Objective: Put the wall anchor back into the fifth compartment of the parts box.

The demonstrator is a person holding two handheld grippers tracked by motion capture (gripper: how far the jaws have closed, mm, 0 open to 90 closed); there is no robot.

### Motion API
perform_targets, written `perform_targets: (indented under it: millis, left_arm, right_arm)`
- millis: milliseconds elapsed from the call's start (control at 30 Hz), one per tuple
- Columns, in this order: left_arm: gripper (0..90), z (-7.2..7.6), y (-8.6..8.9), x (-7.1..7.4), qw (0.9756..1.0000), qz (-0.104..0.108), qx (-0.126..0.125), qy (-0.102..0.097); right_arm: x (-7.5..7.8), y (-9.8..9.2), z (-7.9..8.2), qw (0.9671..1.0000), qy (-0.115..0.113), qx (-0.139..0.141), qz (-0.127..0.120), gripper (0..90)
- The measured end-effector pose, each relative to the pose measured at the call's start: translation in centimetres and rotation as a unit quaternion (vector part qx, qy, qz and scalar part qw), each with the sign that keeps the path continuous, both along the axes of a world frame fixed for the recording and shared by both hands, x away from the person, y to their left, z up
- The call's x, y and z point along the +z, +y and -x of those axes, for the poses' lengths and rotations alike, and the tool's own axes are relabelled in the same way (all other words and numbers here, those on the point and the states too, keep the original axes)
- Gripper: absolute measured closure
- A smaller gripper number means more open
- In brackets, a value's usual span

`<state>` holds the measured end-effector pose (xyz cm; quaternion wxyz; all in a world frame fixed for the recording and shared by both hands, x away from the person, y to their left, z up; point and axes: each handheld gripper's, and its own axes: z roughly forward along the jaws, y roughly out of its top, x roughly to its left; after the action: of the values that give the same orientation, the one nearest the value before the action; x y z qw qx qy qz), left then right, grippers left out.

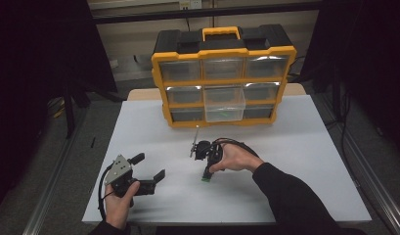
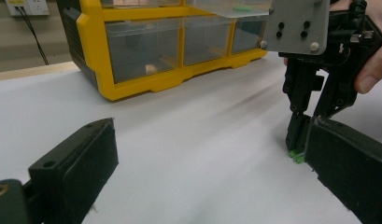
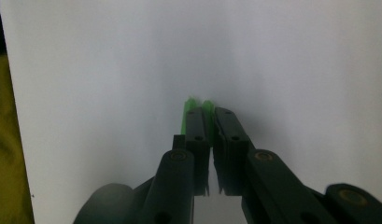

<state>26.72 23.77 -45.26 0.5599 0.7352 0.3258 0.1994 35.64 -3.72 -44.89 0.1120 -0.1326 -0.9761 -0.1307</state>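
**Right tool pinches a small green piece on the worktop**

The right tool (image 1: 206, 177) points down at the white worktop (image 1: 305, 161). Its two black jaws are almost together, and a small green piece (image 3: 198, 108) sits between them. The jaws press on it from both sides, and the green tips stick out past the jaw ends. The piece touches the worktop, near the middle and a bit toward the person.

The left tool (image 1: 147, 172) rests low on the worktop, well apart from the right one. Its jaws stand wide open with nothing between them. They point toward the right tool. From the left tool's own camera, the green piece (image 2: 296, 156) peeks out under the right tool's jaws.

A yellow and black box of drawers (image 1: 223, 76) stands at the back of the worktop. Its clear drawers are shut, but the middle drawer (image 1: 225, 104) is pulled out. Something green lies inside that drawer.
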Motion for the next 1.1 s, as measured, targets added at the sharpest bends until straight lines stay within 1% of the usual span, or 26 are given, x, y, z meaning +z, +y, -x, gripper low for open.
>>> perform_targets:
  millis: [67, 100, 133, 200, 233, 267, 300, 333, 367, 400, 433, 467, 500, 533, 567, 600, 667, 767, 833, 900, 933, 967, 1000, 1100]
  left_arm:
    - [2.8, 0.0, 0.0, 0.0, 1.0000, 0.000, 0.000, 0.000]
    - [2.8, 0.0, 0.0, 0.0, 1.0000, 0.000, 0.000, 0.000]
    - [2.8, 0.0, 0.0, 0.0, 1.0000, -0.001, 0.000, -0.001]
    - [2.8, 0.0, 0.0, 0.0, 1.0000, 0.000, 0.001, 0.000]
    - [2.8, 0.0, 0.0, 0.0, 1.0000, -0.001, 0.000, 0.000]
    - [2.8, 0.0, 0.0, 0.0, 1.0000, -0.001, 0.000, 0.000]
    - [2.8, 0.0, 0.0, 0.0, 1.0000, 0.000, 0.000, 0.000]
    - [2.8, 0.0, 0.0, 0.0, 1.0000, -0.002, 0.001, -0.002]
    - [2.8, 0.0, 0.0, 0.0, 1.0000, -0.001, 0.001, -0.001]
    - [2.8, 0.0, 0.0, 0.0, 1.0000, -0.002, 0.000, 0.000]
    - [2.8, 0.0, 0.0, 0.0, 1.0000, 0.000, 0.000, 0.000]
    - [2.7, 0.0, 0.0, 0.0, 1.0000, 0.000, -0.001, -0.001]
    - [2.8, 0.0, 0.1, 0.0, 1.0000, -0.008, -0.004, -0.001]
    - [2.8, 0.0, 0.0, 0.0, 1.0000, -0.001, -0.001, -0.001]
    - [2.8, 0.0, 0.0, 0.0, 1.0000, -0.003, -0.002, -0.001]
    - [2.8, 0.0, 0.1, 0.0, 1.0000, -0.004, -0.001, 0.000]
    - [2.7, 0.0, 0.1, 0.0, 1.0000, -0.005, -0.001, 0.000]
    - [2.7, 0.0, 0.1, 0.0, 1.0000, -0.005, -0.001, 0.000]
    - [2.8, 0.0, 0.1, 0.0, 1.0000, -0.005, -0.001, -0.001]
    - [2.7, 0.0, 0.1, 0.0, 1.0000, -0.002, -0.003, 0.000]
    - [2.7, 0.1, 0.0, 0.0, 1.0000, -0.006, 0.005, -0.002]
    - [2.7, 0.1, 0.0, 0.0, 1.0000, -0.004, 0.008, -0.002]
    - [2.8, 0.0, 0.0, 0.0, 1.0000, -0.001, 0.001, -0.002]
    - [2.7, 0.0, 0.0, 0.0, 1.0000, 0.002, 0.000, 0.001]
  right_arm:
    - [0.1, -0.1, 0.0, 1.0000, -0.002, -0.008, 0.001, 84.9]
    - [0.0, -0.2, -0.2, 1.0000, -0.006, 0.002, 0.001, 84.9]
    - [0.1, -0.2, -0.1, 1.0000, -0.004, -0.003, 0.005, 84.9]
    - [0.0, -0.2, -0.2, 1.0000, -0.007, -0.003, 0.005, 84.8]
    - [0.0, -0.1, -0.1, 0.9999, -0.006, -0.010, 0.003, 84.7]
    - [0.0, -0.1, -0.1, 1.0000, -0.005, -0.002, 0.007, 84.4]
    - [-0.1, -0.1, -0.2, 1.0000, -0.004, 0.001, 0.005, 84.2]
    - [-0.1, 0.0, -0.1, 1.0000, -0.003, -0.004, 0.008, 84.1]
    - [-0.1, 0.0, -0.1, 1.0000, -0.004, -0.003, 0.007, 84.1]
    - [-0.2, 0.0, 0.0, 1.0000, -0.005, -0.008, 0.004, 84.1]
    - [-0.1, 0.0, 0.0, 0.9999, -0.007, -0.006, 0.005, 84.1]
    - [-0.1, 0.0, -0.1, 0.9999, -0.008, 0.005, 0.009, 84.1]
    - [-0.1, 0.0, 0.0, 0.9999, -0.007, 0.001, 0.011, 84.2]
    - [-0.1, 0.1, 0.0, 0.9999, -0.009, 0.002, 0.009, 84.5]
    - [-0.1, 0.1, 0.0, 0.9999, -0.012, 0.003, 0.005, 84.8]
    - [0.0, 0.1, 0.1, 0.9999, -0.011, -0.011, 0.004, 84.8]
    - [0.1, 0.0, 0.0, 0.9999, -0.010, -0.009, -0.002, 84.8]
    - [0.4, -0.2, -0.1, 0.9998, -0.010, -0.018, -0.005, 84.8]
    - [0.5, -0.5, -0.3, 0.9996, -0.016, -0.016, -0.020, 84.8]
    - [0.9, -0.7, -0.3, 0.9993, -0.014, -0.026, -0.025, 84.8]
    - [1.1, -0.9, -0.4, 0.9991, -0.016, -0.027, -0.030, 84.9]
    - [1.3, -1.1, -0.4, 0.9988, -0.017, -0.030, -0.034, 84.8]
    - [1.5, -1.2, -0.4, 0.9986, -0.016, -0.032, -0.038, 84.8]
    - [2.0, -1.6, -0.4, 0.9978, -0.017, -0.044, -0.047, 84.8]
